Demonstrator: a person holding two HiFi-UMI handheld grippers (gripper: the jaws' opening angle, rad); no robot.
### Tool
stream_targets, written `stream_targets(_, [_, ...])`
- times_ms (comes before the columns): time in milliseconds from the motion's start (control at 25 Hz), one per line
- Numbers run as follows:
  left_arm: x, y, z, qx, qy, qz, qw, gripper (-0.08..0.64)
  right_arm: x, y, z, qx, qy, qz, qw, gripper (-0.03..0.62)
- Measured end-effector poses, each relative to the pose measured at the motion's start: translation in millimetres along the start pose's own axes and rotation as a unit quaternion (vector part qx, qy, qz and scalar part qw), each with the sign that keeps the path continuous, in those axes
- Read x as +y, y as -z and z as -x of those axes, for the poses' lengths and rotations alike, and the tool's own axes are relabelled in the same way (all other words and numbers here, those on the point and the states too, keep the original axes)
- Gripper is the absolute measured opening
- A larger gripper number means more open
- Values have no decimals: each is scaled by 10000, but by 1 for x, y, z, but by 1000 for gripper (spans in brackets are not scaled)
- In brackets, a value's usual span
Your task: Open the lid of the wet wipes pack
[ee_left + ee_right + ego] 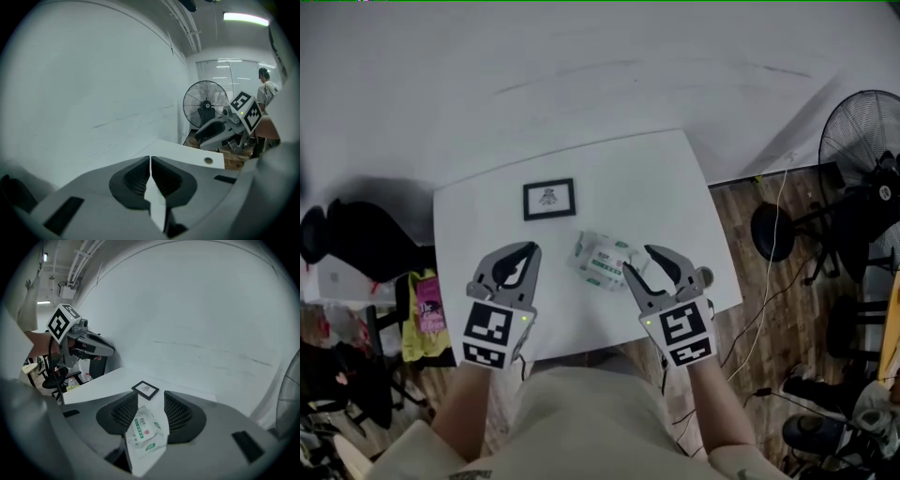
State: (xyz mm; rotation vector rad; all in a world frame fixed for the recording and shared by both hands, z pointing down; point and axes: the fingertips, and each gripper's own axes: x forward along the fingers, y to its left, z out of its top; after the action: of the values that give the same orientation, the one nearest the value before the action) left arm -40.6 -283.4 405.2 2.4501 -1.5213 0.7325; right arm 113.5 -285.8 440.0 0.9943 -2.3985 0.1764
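On white table (675, 178), toward the near edge: wet wipes pack (602, 261) lying flat, printed face up. Right gripper (639, 261) sits just beside the pack's right end, its 2 jaws parted. Its own view frames the pack in the gap; contact not discernible. Left gripper (528, 249) is apart to the pack's left, 2 jaws pressed together on nothing. Black-framed card (549, 199) lies behind the pack. Floor fan (862, 131) stands off to the right.

Grey left tongs (531, 247), right tongs (637, 260); black-white marker cubes (492, 333).
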Motion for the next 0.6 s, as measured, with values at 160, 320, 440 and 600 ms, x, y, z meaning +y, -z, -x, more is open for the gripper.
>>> stream_targets(160, [10,-4,-1,3,8,112,9999,23,-7,0,-7,93,18,-91,9999,189])
stream_targets(320, [17,-1,-5,26,143,114,9998,21,3,5,-19,298,-55,38,9995,194])
stream_targets(440, [15,3,-10,24,284,124,9995,21,19,16,-26,550,-209,201,9981,206])
stream_targets(600, [9,13,-22,131,457,22,9989,22,29,33,-37,830,-207,396,9955,206])
